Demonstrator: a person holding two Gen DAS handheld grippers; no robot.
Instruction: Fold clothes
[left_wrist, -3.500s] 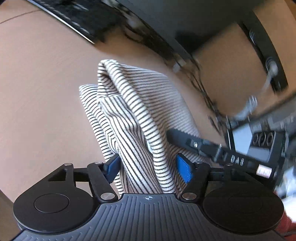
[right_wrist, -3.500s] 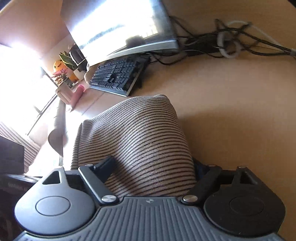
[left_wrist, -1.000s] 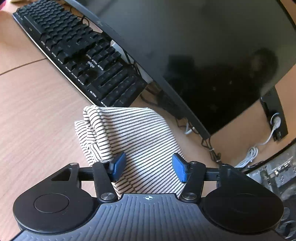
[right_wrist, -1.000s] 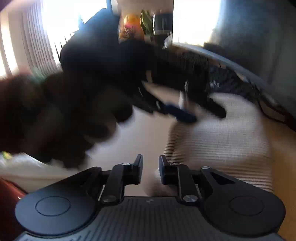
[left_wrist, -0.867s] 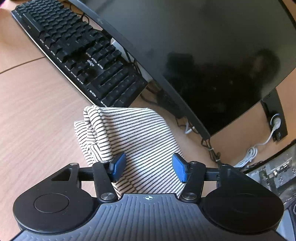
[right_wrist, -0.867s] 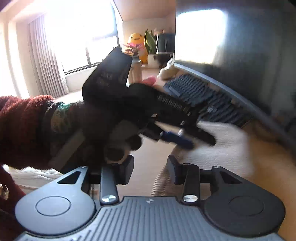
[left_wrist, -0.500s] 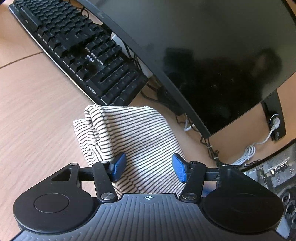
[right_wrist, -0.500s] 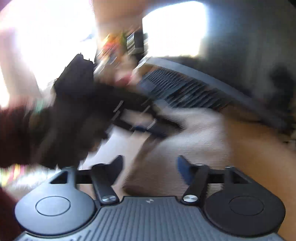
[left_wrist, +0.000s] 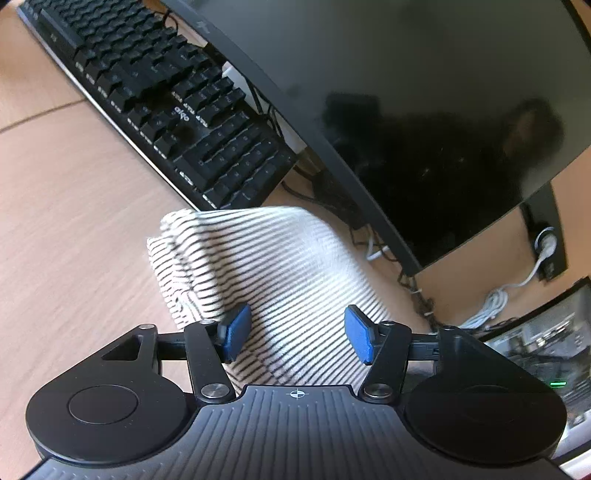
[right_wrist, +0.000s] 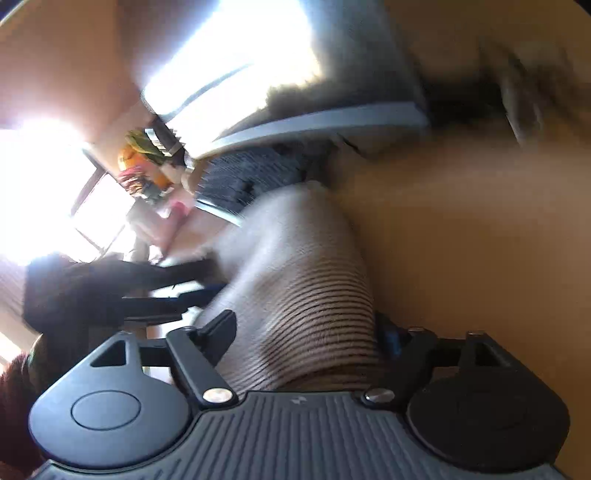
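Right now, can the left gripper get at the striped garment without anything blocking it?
Probably yes. The left gripper is open, with the folded striped garment lying between its fingers, and nothing sits between them. The keyboard lies beyond the cloth, out of the way.

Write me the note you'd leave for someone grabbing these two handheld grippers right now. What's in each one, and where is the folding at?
Left gripper: open, fingers apart over the striped garment, not pinching it.
Right gripper: open, fingers spread wide around the garment's bulk; view is blurred.
Garment: folded into a compact bundle on the wooden desk, just in front of the keyboard and monitor.
Done: folds appear made.
Left: probably a final tidy or set-down; hard to tell.
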